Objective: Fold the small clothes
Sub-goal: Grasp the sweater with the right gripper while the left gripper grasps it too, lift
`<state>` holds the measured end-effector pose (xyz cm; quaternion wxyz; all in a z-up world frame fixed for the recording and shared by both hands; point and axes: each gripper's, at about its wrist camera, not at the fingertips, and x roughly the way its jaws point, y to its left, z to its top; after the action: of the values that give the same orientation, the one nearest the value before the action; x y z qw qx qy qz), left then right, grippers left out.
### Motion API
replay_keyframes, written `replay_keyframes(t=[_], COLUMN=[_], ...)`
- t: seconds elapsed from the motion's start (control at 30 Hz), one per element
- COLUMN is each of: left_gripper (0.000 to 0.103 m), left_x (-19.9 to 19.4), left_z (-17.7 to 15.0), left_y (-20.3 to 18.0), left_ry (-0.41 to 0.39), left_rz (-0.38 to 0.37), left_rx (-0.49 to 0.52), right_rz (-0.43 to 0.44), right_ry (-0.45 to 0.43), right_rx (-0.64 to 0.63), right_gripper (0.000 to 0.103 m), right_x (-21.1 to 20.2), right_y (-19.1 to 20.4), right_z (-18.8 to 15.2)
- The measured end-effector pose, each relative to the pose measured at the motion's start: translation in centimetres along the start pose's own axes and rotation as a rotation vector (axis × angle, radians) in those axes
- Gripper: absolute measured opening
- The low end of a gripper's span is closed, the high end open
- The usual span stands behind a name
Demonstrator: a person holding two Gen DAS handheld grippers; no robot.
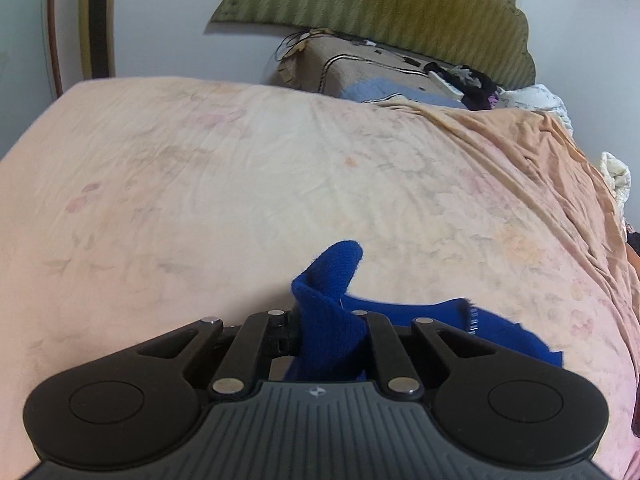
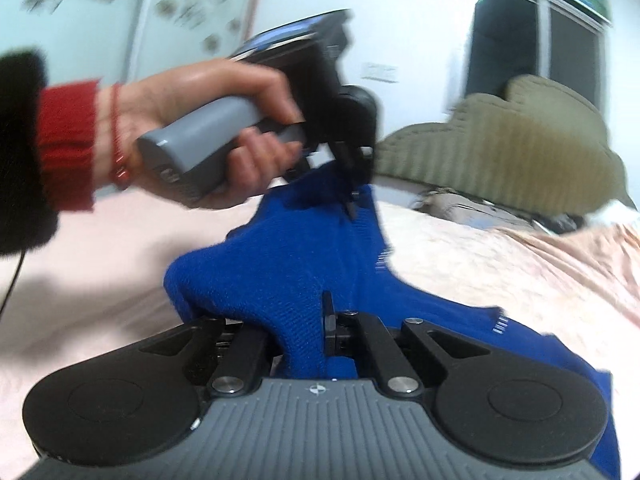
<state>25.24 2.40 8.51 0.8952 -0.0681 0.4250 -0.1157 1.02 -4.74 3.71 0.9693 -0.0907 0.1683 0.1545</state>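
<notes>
Blue knit garment (image 2: 288, 264): up off the bed (image 1: 200, 184), strung between the two tools, with its loose end trailing down to the pink sheet on the right.
Left tool (image 1: 326, 320): fingers clamped on a bunched edge of the knit; a blue flap pokes up and forward past the tips.
Right tool (image 2: 316, 332): pinched tight on another bunch of the same knit, cloth wedged right between the fingers.
Left hand (image 2: 208, 120): seen from the right wrist view, gripping the grey handle, with its tool biting the far end of the garment.
Long axis: runs straight away from the right tool toward the left tool, so the cloth spans from one grip to the other, slightly slack.
Which is nearer: neither, both hold an end; the free, drooping part lies on the right tool's side.
Next move, by my read: bringing the two held ends together or laying the span flat turns on keeping that line taut.
View note: the right wrist view is motion-blurred, so fine edges are uncertain.
</notes>
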Motion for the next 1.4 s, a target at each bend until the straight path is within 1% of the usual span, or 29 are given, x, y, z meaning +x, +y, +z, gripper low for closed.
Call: replay_keyframes(t=[0.13, 0.27, 0.37, 0.47, 0.63, 0.7, 0.8, 0.87, 0.9, 0.93, 0.97, 1.0, 1.03, 1.1, 1.13, 1.17, 1.23, 1.3, 1.4], left_gripper=[0.009, 0.009, 0.009, 0.009, 0.009, 0.009, 0.01, 0.016, 0.022, 0.03, 0.035, 0.05, 0.07, 0.086, 0.086, 0.086, 0.086, 0.086, 0.086], left_x=[-0.5, 0.2, 1.9, 4.2, 7.3, 8.3, 10.2, 11.2, 11.4, 11.3, 11.0, 10.5, 9.8, 8.3, 7.3, 6.7, 5.6, 4.8, 3.4], left_z=[0.1, -0.6, -1.6, -3.0, -6.0, -6.8, -7.6, -7.7, -7.4, -7.1, -6.7, -6.2, -5.7, -4.8, -4.3, -4.0, -3.8, -4.4, -6.9], left_y=[-4.9, -10.7, -14.7, -18.3, -23.8, -25.1, -26.6, -27.1, -27.1, -27.1, -26.9, -26.7, -26.3, -25.5, -24.9, -24.4, -23.4, -22.3, -20.0], left_ry=[-0.016, -0.018, 0.003, 0.041, 0.074, 0.08, 0.113, 0.146, 0.157, 0.155, 0.14, 0.119, 0.082, -0.005, -0.056, -0.082, -0.107, -0.12, -0.138], left_rz=[-0.018, -0.035, -0.056, -0.074, -0.067, -0.065, -0.096, -0.102, -0.113, -0.125, -0.144, -0.154, -0.153, -0.141, -0.126, -0.112, -0.067, -0.007, 0.056], left_rx=[0.06, 0.154, 0.204, 0.247, 0.346, 0.362, 0.38, 0.37, 0.359, 0.342, 0.316, 0.29, 0.255, 0.208, 0.195, 0.197, 0.224, 0.261, 0.333], right_rz=[-0.036, -0.09, -0.128, -0.161, -0.189, -0.193, -0.193, -0.156, -0.139, -0.126, -0.117, -0.106, -0.094, -0.077, -0.066, -0.051, -0.016, 0.011, 0.017], right_ry=[-0.017, -0.024, -0.024, -0.019, 0.01, 0.019, 0.045, 0.079, 0.093, 0.105, 0.108, 0.106, 0.105, 0.1, 0.094, 0.086, 0.067, 0.053, 0.039], right_rx=[0.134, 0.23, 0.28, 0.336, 0.46, 0.515, 0.584, 0.669, 0.707, 0.741, 0.771, 0.794, 0.811, 0.834, 0.85, 0.872, 0.929, 0.98, 1.034], right_gripper=[0.005, 0.005, 0.005, 0.005, 0.005, 0.005, 0.006, 0.011, 0.019, 0.025, 0.024, 0.026, 0.027, 0.03, 0.034, 0.038, 0.05, 0.054, 0.054], right_x=[-2.2, -3.7, -4.8, -5.4, -6.5, -6.8, -7.2, -6.8, -6.8, -6.8, -6.9, -7.0, -7.1, -7.2, -7.4, -7.6, -7.6, -7.6, -7.6], right_y=[-4.3, -8.0, -10.1, -12.2, -15.3, -16.1, -17.5, -18.8, -19.2, -19.6, -19.9, -20.2, -20.5, -20.7, -20.7, -20.8, -21.7, -22.3, -23.3], right_z=[-1.0, -2.9, -4.4, -6.0, -8.7, -9.8, -11.4, -12.3, -12.7, -13.2, -13.6, -13.8, -14.0, -14.3, -14.5, -14.6, -15.0, -15.1, -15.4])
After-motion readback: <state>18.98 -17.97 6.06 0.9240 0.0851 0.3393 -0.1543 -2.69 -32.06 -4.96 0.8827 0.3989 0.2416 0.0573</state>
